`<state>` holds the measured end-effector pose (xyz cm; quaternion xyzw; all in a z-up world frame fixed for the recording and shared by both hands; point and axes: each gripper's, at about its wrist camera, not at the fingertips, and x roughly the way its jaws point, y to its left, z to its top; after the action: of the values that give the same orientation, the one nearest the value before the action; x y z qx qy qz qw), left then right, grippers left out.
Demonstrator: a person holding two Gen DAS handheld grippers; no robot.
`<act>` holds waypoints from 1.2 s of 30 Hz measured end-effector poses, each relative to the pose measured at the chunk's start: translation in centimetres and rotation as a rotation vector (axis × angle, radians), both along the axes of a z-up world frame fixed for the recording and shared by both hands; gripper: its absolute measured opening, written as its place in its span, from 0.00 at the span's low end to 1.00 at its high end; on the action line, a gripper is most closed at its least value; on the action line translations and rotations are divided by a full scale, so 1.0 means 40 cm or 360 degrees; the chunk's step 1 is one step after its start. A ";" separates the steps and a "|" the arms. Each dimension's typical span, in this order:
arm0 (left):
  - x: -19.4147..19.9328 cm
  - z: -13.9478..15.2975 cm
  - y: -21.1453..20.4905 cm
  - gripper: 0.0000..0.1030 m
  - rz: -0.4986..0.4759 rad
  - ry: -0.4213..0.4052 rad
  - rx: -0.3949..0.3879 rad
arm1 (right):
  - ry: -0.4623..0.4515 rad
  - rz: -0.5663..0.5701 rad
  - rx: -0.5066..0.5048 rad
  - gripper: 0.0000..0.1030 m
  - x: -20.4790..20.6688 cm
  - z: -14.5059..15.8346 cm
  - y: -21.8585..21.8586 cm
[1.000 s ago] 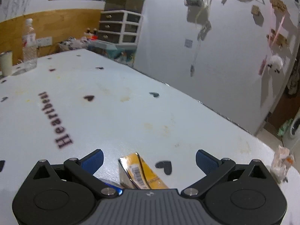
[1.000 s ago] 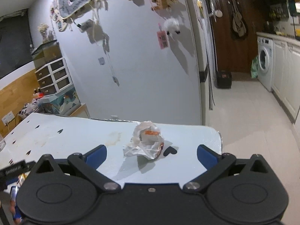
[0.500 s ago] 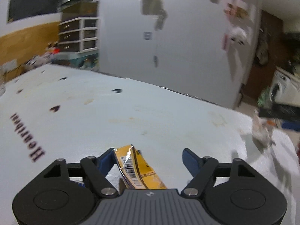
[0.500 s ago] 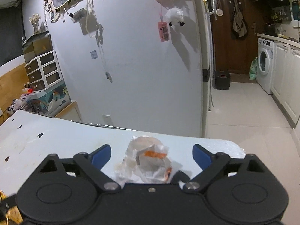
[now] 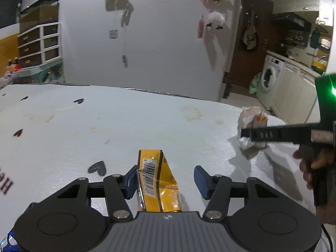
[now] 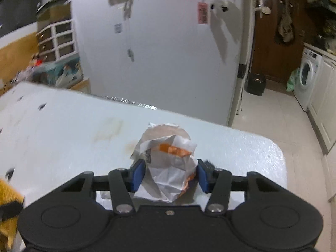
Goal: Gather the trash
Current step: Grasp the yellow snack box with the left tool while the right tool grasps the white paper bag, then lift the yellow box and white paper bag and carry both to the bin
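Note:
A yellow snack wrapper (image 5: 157, 180) with a barcode lies on the white table (image 5: 126, 121) between the fingers of my left gripper (image 5: 166, 181). Its left pad touches the wrapper; the right pad stands apart, so the gripper is open. A crumpled white paper wrapper (image 6: 168, 163) with orange print sits between the fingers of my right gripper (image 6: 169, 175), whose blue pads press both its sides. The same ball shows in the left wrist view (image 5: 252, 121), partly behind the right gripper's finger (image 5: 273, 135).
The table's right corner (image 6: 277, 153) is close to the paper ball, with tiled floor beyond. A grey wall (image 5: 157, 42) runs along the far edge. A washing machine (image 6: 308, 77) and white drawers (image 5: 40, 44) stand further off.
My right gripper moved forward over the paper ball and closed on it. My left gripper swung right and narrowed around the yellow wrapper, left pad now touching it.

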<state>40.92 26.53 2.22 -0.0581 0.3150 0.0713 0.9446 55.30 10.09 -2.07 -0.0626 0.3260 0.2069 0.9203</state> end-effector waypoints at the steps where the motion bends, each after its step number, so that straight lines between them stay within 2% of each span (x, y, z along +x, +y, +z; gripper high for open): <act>1: -0.003 0.004 0.004 0.56 -0.0009 0.0000 -0.0020 | 0.0004 0.0004 -0.0004 0.43 -0.012 0.003 -0.007; 5: -0.016 0.012 0.020 0.76 -0.0056 0.0014 -0.0085 | 0.0011 0.0039 -0.0005 0.34 -0.077 0.015 -0.041; 8: -0.020 0.009 0.030 0.76 -0.0061 0.0043 -0.0108 | 0.0025 0.0060 0.0037 0.29 -0.136 0.020 -0.081; 11: -0.021 0.003 0.027 0.76 -0.0062 0.0091 -0.0065 | 0.0041 0.0079 0.0101 0.28 -0.183 0.019 -0.119; 14: -0.014 -0.008 0.023 0.73 -0.0053 0.0119 -0.0044 | 0.0038 0.0093 0.0132 0.27 -0.226 0.018 -0.145; 16: -0.009 -0.016 0.019 0.66 -0.0048 0.0139 -0.0044 | 0.0027 0.0106 0.0153 0.27 -0.249 0.022 -0.158; 18: -0.005 -0.026 0.013 0.51 -0.0046 0.0155 -0.0037 | 0.0002 0.0118 0.0163 0.27 -0.269 0.029 -0.166; 21: -0.002 -0.030 0.007 0.36 -0.0034 0.0155 0.0000 | -0.0011 0.0132 0.0203 0.27 -0.287 0.042 -0.172; 26: -0.015 -0.003 -0.011 0.36 -0.0051 0.0060 -0.0004 | -0.0066 0.0104 0.0216 0.27 -0.300 0.060 -0.176; 36: -0.050 0.076 -0.125 0.35 -0.0112 -0.0096 0.0065 | -0.0180 0.0032 0.0243 0.27 -0.352 0.111 -0.242</act>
<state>38.91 21.54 5.27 -0.0297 0.2868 0.0427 0.9566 41.20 0.40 2.38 -0.0070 0.2562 0.2366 0.9372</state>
